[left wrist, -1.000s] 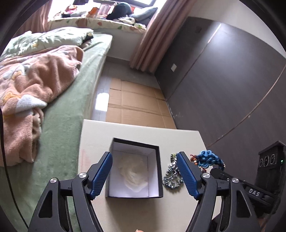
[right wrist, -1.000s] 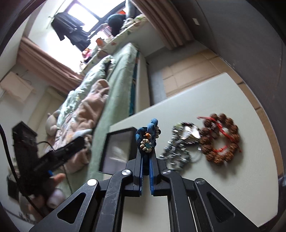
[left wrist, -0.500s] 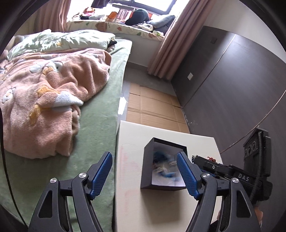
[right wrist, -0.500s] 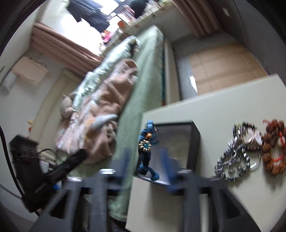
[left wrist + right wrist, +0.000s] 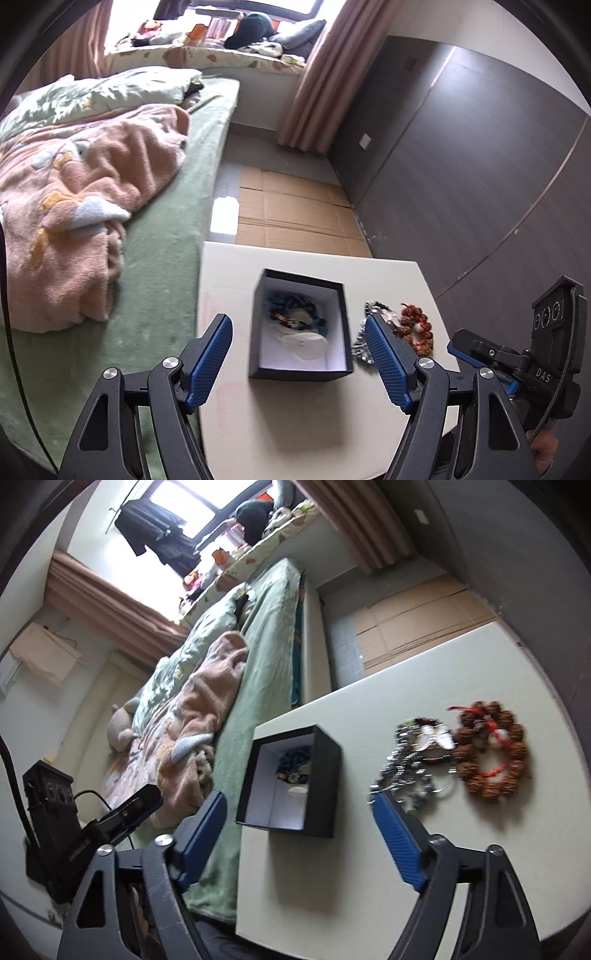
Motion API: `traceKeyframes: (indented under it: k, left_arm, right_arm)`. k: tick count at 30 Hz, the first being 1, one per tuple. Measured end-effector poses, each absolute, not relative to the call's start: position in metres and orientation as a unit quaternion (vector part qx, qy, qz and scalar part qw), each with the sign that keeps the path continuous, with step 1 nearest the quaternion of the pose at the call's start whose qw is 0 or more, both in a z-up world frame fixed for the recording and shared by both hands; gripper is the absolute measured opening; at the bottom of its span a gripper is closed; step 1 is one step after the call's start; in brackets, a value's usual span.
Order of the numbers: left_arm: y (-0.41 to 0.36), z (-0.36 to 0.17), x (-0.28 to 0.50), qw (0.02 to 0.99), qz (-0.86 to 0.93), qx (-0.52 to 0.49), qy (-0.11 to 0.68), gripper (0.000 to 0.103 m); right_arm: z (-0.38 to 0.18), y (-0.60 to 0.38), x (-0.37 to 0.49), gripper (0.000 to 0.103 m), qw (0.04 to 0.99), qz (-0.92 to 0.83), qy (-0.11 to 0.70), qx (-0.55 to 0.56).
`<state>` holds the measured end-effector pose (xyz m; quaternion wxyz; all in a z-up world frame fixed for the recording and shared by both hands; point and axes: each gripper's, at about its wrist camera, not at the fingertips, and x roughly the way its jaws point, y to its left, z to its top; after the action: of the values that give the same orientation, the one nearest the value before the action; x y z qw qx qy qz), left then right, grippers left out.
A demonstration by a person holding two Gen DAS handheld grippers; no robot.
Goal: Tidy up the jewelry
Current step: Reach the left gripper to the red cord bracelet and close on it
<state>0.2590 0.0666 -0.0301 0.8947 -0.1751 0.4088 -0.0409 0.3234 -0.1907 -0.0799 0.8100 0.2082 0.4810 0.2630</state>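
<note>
the right hand-held gripper (image 5: 299, 808) has just opened, blue bracelet (image 5: 295, 314) now in box (image 5: 299, 374).

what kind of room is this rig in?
Most likely a home bedroom. A bed with a pink fleece blanket runs alongside the low white table, curtains hang by a cluttered window seat, and clothes hang at the window.

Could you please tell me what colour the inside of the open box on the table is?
White inside the box, black outside; the left wrist view shows it best.
</note>
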Motion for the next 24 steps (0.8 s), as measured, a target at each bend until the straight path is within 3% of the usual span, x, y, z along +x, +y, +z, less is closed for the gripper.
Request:
traceKeyframes:
  k: [17, 24]
  left_arm:
    - [-0.030, -0.039, 0.293, 0.879, -0.120, -0.124, 0.445, 0.075]
    - [-0.068, -0.051, 0.319, 0.864, -0.146, -0.087, 0.474, 0.065]
  right_arm:
    - [-0.097, -0.308, 0.315, 0.086, 0.830, 0.158, 0.451, 0.287]
    - [-0.123, -0.342, 0.316, 0.082, 0.825, 0.127, 0.428, 0.347]
